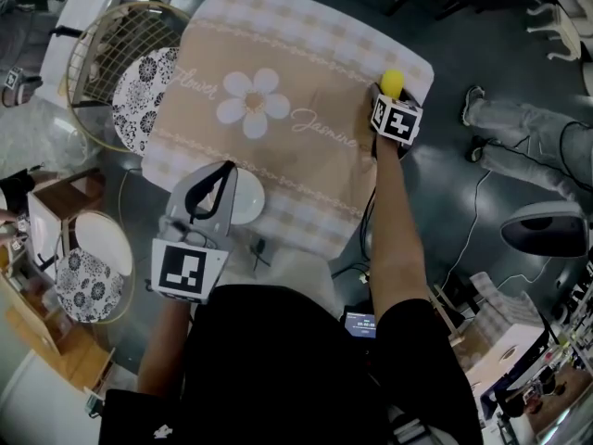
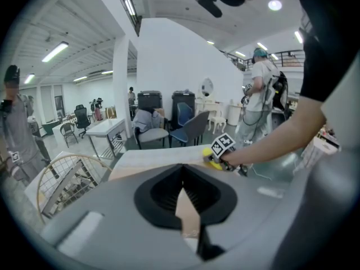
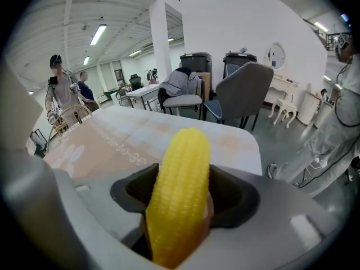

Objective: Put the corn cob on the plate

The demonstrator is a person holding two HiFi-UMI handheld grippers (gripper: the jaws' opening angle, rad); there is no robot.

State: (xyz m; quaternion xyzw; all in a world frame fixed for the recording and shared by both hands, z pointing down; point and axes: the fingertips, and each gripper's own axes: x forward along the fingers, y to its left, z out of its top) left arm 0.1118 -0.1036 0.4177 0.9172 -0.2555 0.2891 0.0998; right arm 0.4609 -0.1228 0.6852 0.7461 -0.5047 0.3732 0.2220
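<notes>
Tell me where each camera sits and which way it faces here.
Head view: on the person's head, looking steeply down at the tablecloth; both forearms, the left gripper and the right gripper show.
Left gripper view: on the left gripper, facing across the tablecloth toward the right gripper; its closed jaws show.
Right gripper view: on the right gripper, along jaws holding the corn cob.
Shared: all three show the corn cob.

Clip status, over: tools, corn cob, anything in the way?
Right tool closed on corn cob, far right corner of table. Left tool shut, empty. White plate at near edge, left tool hanging over it.
</notes>
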